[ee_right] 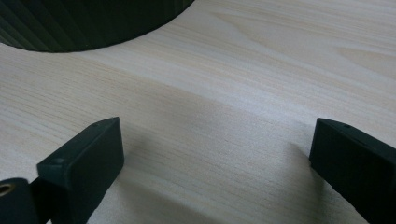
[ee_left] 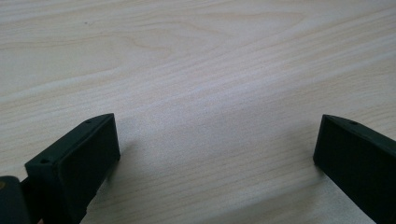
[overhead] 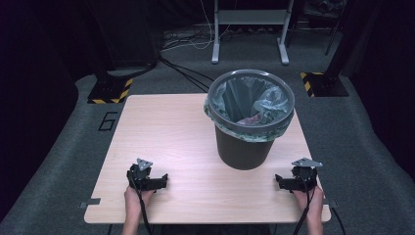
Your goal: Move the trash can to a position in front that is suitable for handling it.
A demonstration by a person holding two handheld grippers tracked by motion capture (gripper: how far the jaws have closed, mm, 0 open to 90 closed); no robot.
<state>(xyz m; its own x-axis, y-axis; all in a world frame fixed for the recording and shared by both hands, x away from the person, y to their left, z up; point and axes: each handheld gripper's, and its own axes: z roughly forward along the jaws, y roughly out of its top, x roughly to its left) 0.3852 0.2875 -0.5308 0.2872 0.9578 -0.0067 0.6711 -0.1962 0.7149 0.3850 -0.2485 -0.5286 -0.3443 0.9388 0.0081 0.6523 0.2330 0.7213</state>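
While both of the person's hands rest at the near edge of the pale wooden table [overhead: 161, 132], the left gripper [overhead: 155, 183] lies at the near left with its jaws spread wide apart over bare wood. The right gripper [overhead: 282, 182] sits at the near right, jaws equally parted and holding nothing. Farther back, right of the table's middle, stands the dark round plastic waste bin [overhead: 243, 147] lined with a translucent greenish bag [overhead: 264, 100]. It is nearer the right gripper, ahead and to its left, not touching it, and well apart from the left gripper.
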